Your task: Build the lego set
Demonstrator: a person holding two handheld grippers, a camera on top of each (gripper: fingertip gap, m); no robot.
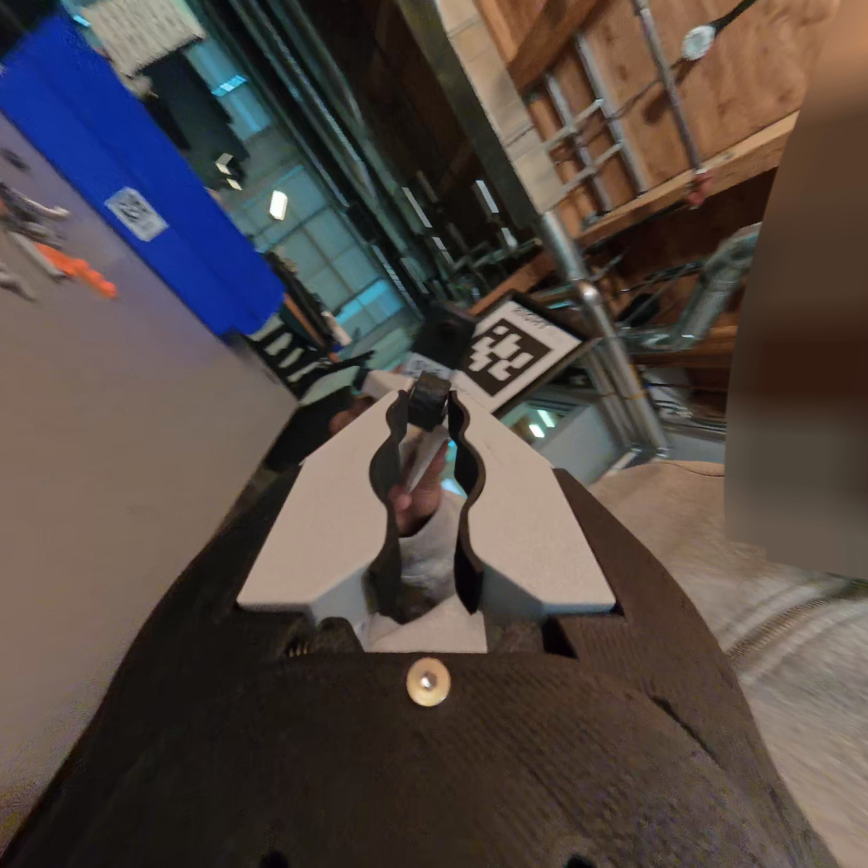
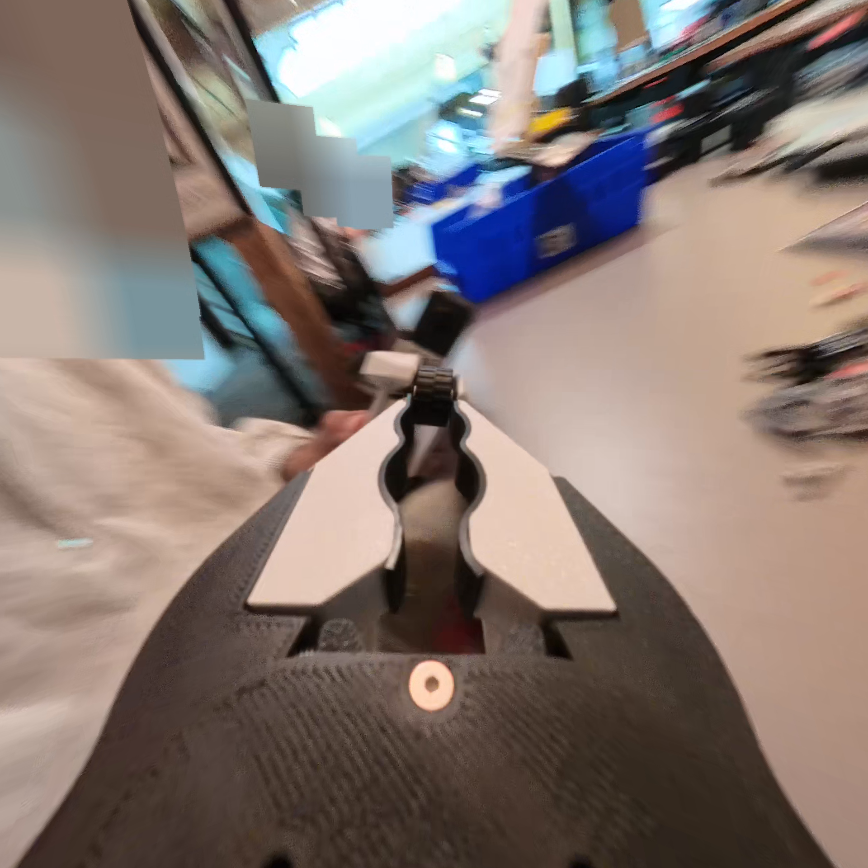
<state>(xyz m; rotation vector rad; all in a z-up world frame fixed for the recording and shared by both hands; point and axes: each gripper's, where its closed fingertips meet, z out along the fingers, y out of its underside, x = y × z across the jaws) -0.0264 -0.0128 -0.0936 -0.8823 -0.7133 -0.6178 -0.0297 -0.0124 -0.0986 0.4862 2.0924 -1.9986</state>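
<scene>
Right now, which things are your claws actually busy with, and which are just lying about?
In the claws:
- left claw: pinching a black block at its tips
- right claw: pinching a black ribbed piece at its tips

Lying about:
- blue bin
- orange and grey items, blurred, on the grey table

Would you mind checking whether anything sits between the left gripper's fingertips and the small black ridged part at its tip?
Nothing visible does: the left gripper is shut on the small black ridged part, pinched at its fingertips. The right gripper pinches a similar black part.
</scene>
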